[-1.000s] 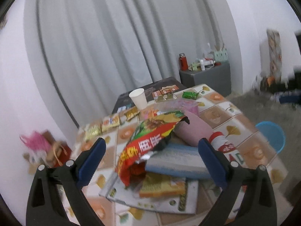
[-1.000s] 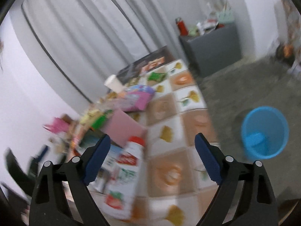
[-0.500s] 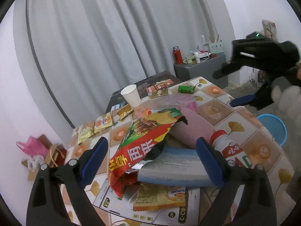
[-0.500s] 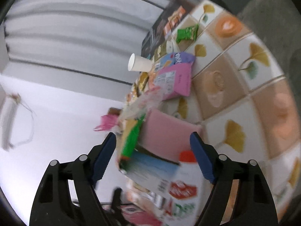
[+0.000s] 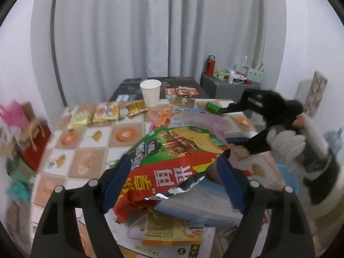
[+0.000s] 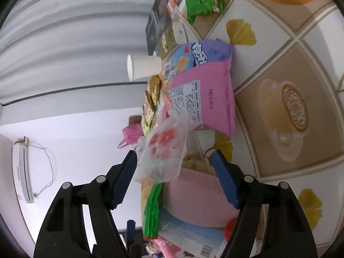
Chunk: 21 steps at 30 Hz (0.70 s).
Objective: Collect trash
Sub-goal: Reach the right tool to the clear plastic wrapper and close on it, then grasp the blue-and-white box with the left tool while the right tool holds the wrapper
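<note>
A pile of trash lies on the tiled table (image 5: 90, 150). On top is a torn red-and-green snack bag (image 5: 172, 161), and it sits between the blue pads of my left gripper (image 5: 172, 182). The jaws are closing, but I see no firm pinch. My right gripper (image 6: 175, 178) is rolled onto its side and its jaws are also closing. Between them are a clear wrapper with red flowers (image 6: 163, 154) and the edge of a pink pack (image 6: 193, 195). A gloved hand (image 5: 286, 137) holds that right gripper (image 5: 231, 124) over the pile's far right side.
A white paper cup (image 5: 150, 92), small yellow snack packs (image 5: 94, 114) and a green packet (image 5: 212, 107) sit farther back on the table. A pink-purple bag (image 6: 204, 99) lies beyond the pile. A blue bin (image 5: 289, 178) stands on the floor to the right, and a grey cabinet (image 5: 223, 88) behind.
My left gripper came closer to the red-and-green bag and its jaws narrowed. My right gripper swung from the bin side over the pile, rolled sideways, narrowed, and now shows in the left wrist view.
</note>
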### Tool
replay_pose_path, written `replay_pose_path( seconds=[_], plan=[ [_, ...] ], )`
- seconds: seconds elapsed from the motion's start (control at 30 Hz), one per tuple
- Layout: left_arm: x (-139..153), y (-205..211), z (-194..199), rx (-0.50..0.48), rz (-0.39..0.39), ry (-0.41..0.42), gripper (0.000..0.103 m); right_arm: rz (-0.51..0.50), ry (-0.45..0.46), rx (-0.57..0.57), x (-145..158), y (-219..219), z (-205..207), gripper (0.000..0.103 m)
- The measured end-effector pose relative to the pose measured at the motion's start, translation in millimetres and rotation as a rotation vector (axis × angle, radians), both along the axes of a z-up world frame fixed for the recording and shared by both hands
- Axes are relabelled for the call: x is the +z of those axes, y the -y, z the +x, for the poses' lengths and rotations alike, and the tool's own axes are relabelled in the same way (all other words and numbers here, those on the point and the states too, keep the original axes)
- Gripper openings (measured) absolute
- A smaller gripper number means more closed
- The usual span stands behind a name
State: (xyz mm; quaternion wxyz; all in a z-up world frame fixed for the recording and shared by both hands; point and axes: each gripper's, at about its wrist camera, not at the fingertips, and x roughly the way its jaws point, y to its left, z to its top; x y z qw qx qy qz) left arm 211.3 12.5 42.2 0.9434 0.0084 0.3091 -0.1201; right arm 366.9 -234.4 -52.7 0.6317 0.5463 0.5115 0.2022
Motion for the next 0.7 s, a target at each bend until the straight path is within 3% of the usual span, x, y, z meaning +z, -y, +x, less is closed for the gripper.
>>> replay_pose_path(
  seconds=[0.07,0.2,0.43,0.7],
  plan=[
    [-1.0,-4.2,-1.7,-0.022,-0.042,-0.012,0.075,0.022,-0.017,0.013,-6.1,-2.9,7.1,0.064],
    [-3.5,-4.0,-15.0,-0.067,-0.032,-0.003,0.071,0.033,-0.038,0.031,-10.9,-3.4,13.6,0.057],
    [-20.4,-9.2,-42.6,-0.103,-0.027,-0.076,0.065,0.07,-0.067,0.044,-17.5,2.6,13.8,0.029],
    [-43.1,-33.6,-45.8,-0.036,-0.206,-0.208,0.061,0.102,-0.058,0.033,-14.1,11.5,6.8,0.018]
  ],
)
